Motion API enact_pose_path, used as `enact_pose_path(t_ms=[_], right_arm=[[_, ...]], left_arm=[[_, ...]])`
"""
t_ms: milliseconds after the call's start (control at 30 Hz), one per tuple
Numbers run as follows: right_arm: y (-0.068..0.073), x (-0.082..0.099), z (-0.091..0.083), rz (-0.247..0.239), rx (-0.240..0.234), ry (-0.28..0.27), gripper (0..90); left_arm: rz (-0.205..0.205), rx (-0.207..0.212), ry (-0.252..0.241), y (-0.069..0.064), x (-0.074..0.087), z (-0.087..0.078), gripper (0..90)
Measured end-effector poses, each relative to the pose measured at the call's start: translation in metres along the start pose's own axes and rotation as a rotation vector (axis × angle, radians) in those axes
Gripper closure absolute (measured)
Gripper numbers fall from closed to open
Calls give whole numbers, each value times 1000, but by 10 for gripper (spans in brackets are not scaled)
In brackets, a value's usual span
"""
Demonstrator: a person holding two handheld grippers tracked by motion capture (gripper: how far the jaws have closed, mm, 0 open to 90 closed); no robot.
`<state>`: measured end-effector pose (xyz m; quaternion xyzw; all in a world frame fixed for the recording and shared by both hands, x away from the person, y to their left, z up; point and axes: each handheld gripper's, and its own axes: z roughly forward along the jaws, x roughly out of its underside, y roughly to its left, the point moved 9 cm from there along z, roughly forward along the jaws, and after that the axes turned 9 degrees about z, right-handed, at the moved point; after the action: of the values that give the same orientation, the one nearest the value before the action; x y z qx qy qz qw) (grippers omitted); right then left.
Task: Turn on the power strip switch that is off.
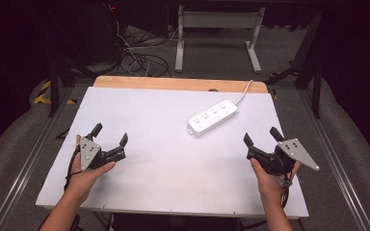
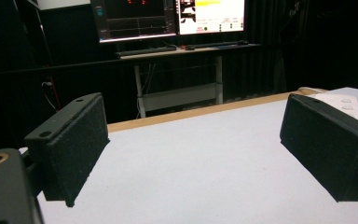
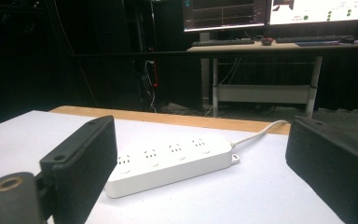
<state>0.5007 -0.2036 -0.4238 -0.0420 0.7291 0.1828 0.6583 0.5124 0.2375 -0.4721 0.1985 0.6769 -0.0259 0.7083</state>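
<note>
A white power strip (image 1: 213, 117) lies flat on the bench (image 1: 164, 173), right of centre toward the far edge, its cord (image 1: 244, 91) running off the back. The left tool (image 1: 111, 135) sits near the left edge, jaws apart and empty. The right tool (image 1: 260, 136), just beside the right edge, also has its jaws apart and empty, with the strip ahead of it.

Dark room, monitors (image 2: 172, 18) on desk (image 2: 186, 49)

power strip (image 2: 342, 101) half behind the tongs (left gripper view), monitor readouts (image 3: 317, 10) illegible
</note>
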Motion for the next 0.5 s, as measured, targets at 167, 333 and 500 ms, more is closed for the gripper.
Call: enact_pose_path(t_ms=[167,333,500], right_arm=[[1,4,3,-14,1,28,113],[3,6,6,-12,-13,40,130],[4,7,10,-11,-21,48,137]], left_arm=[[-3,-3,-1,0,0,-1,81],[0,-6,0,1,0,-3,72],[0,-13,5,3,1,-6,71]])
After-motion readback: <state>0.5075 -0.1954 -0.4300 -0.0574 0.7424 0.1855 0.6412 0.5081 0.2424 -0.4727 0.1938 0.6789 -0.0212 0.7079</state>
